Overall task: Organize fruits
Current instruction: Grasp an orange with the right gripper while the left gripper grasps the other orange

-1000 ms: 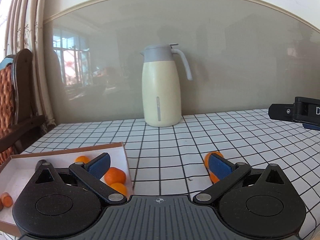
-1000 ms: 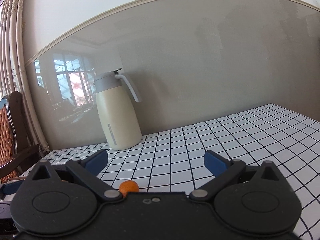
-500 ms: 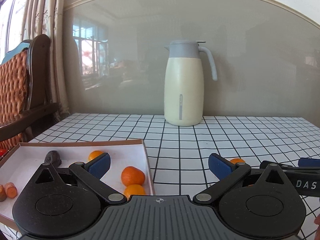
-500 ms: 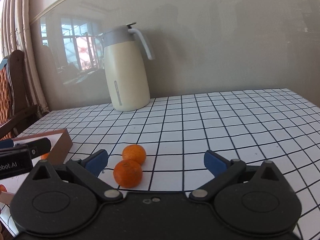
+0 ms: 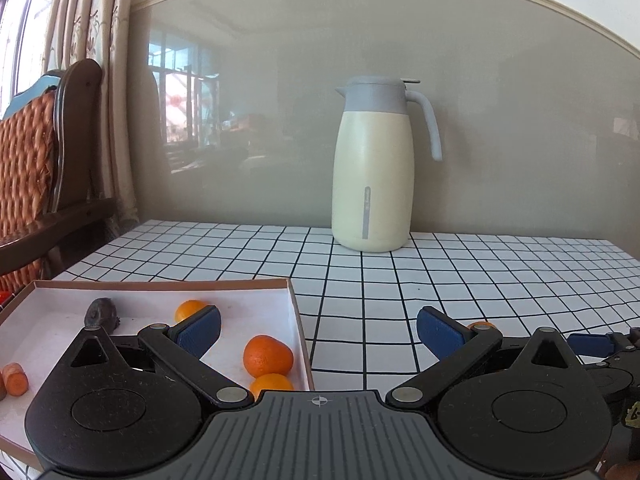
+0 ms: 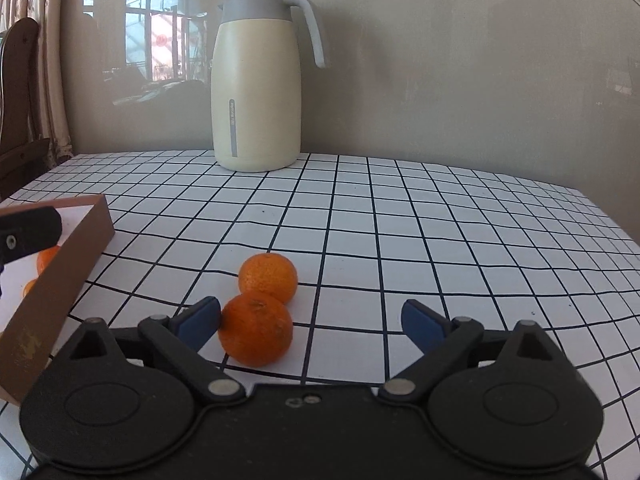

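Observation:
Two oranges lie on the checked tablecloth. The near orange (image 6: 256, 330) sits between the jaws of my right gripper (image 6: 311, 322), right beside the left pad (image 6: 200, 322); the right pad stands well clear of it. The jaws are closing but still wide. The far orange (image 6: 269, 277) touches the near one from behind. My left gripper (image 5: 319, 330) is open with nothing in it, over the right edge of a brown box (image 5: 298, 320). Inside the white-lined box lie three oranges (image 5: 268, 356), a dark lump (image 5: 102, 312) and carrot pieces (image 5: 16, 378).
A cream jug (image 6: 258, 92) with a grey lid stands at the back by the wall. The box's brown wall (image 6: 52, 276) lies just left of the right gripper. A wicker chair (image 5: 36, 168) stands beyond the table's left edge.
My right gripper has sunk and tipped down toward the table, bringing the two oranges between its fingers. The left gripper has turned left, so the box fills more of its view.

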The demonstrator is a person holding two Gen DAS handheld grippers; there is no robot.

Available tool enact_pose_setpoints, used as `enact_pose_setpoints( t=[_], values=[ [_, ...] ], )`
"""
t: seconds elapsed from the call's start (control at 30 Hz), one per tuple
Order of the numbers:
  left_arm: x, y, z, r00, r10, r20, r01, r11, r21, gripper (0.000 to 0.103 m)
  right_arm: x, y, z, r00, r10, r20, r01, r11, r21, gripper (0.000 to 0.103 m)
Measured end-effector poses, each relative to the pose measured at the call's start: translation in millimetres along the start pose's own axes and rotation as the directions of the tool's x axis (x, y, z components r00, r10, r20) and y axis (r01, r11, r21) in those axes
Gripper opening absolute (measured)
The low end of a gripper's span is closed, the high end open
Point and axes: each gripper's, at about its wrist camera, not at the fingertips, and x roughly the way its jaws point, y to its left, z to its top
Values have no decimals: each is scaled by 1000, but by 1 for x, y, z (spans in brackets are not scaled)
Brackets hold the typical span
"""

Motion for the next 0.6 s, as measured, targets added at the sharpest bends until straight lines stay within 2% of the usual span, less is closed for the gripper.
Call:
enact_pose_setpoints(
  t=[0.17, 0.43, 0.5, 0.6],
  values=[
    [4, -13, -2, 1000, -21, -7, 21, 1000, 19, 103, -12, -22, 1, 996, -75, 57, 74, 997, 28, 93],
    [11, -35, -4, 999, -48, -16, 48, 998, 46, 103, -19, -77, -4, 982, -183, 50, 174, 974, 144, 92],
    [13, -39, -4, 998, -55, -19, 55, 997, 48, 103, -24, -81, -5, 980, -189, 68, 178, 973, 145, 93],
    [18, -46, -6, 997, -70, -23, 71, 996, 62, 103, -27, -85, -6, 987, -125, 103, 107, 980, 171, 92]
  ],
)
